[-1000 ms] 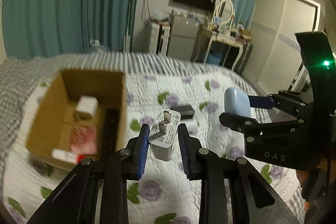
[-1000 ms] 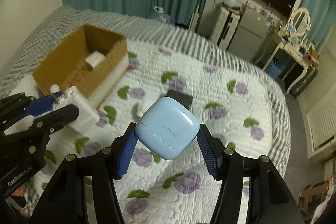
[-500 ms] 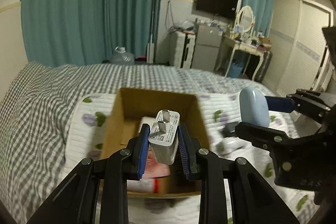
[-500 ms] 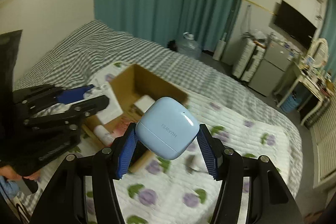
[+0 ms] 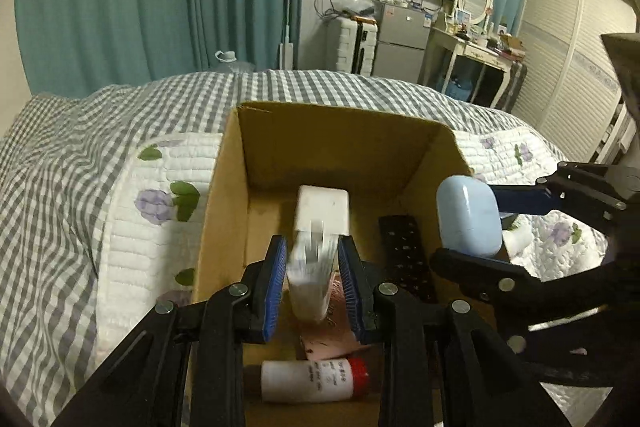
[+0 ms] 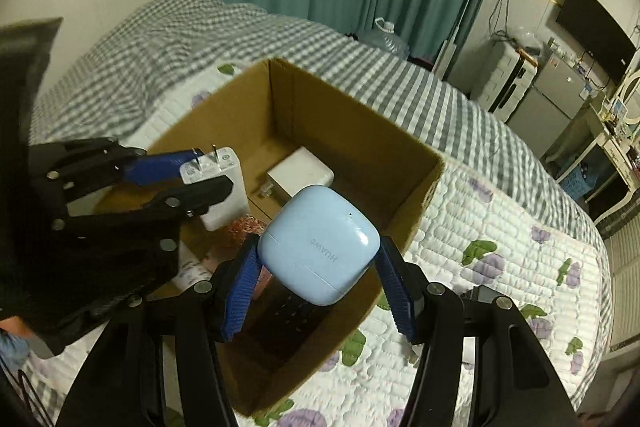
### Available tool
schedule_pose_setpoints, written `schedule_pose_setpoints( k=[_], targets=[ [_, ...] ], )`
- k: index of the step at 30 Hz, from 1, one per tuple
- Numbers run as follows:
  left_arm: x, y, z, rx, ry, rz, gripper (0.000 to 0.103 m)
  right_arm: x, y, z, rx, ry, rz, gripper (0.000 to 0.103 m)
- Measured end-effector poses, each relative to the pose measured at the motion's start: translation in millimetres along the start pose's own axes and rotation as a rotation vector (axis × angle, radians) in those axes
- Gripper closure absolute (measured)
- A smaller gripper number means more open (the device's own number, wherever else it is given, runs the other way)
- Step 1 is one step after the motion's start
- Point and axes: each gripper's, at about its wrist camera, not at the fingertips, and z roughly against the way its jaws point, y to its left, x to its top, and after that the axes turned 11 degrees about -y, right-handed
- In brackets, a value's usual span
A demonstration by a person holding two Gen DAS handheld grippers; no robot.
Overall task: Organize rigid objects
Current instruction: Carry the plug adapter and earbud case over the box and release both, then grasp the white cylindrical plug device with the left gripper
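An open cardboard box (image 5: 340, 115) (image 6: 360, 107) sits on the bed. My left gripper (image 5: 311, 243) (image 6: 208, 171) hovers over its inside, jaws opening. A white plug charger (image 5: 310, 279) (image 6: 224, 195) hangs between them, motion-blurred and slipping down, the pads no longer pressing it. My right gripper (image 6: 318, 247) (image 5: 468, 223) is shut on a light blue earbuds case (image 6: 320, 243) (image 5: 468, 215), held above the box's right side. In the box lie a white adapter (image 5: 322, 207), a black remote (image 5: 404, 255), a pink packet (image 5: 332, 339) and a white tube with a red cap (image 5: 312, 381).
The box rests on a white quilt with purple flowers (image 6: 500, 227) over a grey gingham sheet (image 5: 60, 167). A small dark object (image 6: 484, 297) lies on the quilt right of the box. Teal curtains, a fridge and a dressing table stand beyond the bed.
Both grippers have swung from the open quilt to over the box and dipped toward it. The left jaws have widened and the charger has begun to slide down between them.
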Motion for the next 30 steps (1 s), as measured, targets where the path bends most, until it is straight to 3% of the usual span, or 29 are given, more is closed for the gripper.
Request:
schedule_pose_setpoints(
  k=[1, 2, 9, 15, 17, 21, 30],
  targets=[
    [0.8, -0.2, 0.3, 0.003, 0.002, -0.002, 0.056, 0.1, -1.4, -4.3, -0.002, 0.001, 0.001, 0.045],
    [1.5, 1.7, 1.2, 0.012, 0.005, 0.006, 0.051, 0.5, -2.1, -6.1, -0.005, 0.001, 0.001, 0.045],
    [6.0, 15.9, 19.6, 0.02, -0.021, 0.081, 0.046, 5.6, -5.1, -13.9, -0.033, -0.002, 0.013, 0.045],
    [8.6, 19.2, 33.2, 0.052, -0.052, 0.084, 0.043, 9.1, -5.6, -22.6, 0.007, -0.02, -0.034, 0.045],
    [11.0, 19.6, 36.0, 0.053, -0.051, 0.091, 0.043, 10.2, -7.8, -20.6, -0.004, -0.048, -0.046, 0.033],
    [14.3, 10.2, 45.4, 0.062, -0.075, 0.061, 0.04, 12.4, -27.5, 0.9, -0.002, -0.115, -0.137, 0.031],
    [24.2, -56.6, 63.8, 0.04, -0.084, 0.005, 0.037, -10.5, -87.1, 81.6, -0.133, -0.201, -0.158, 0.023]
  ],
)
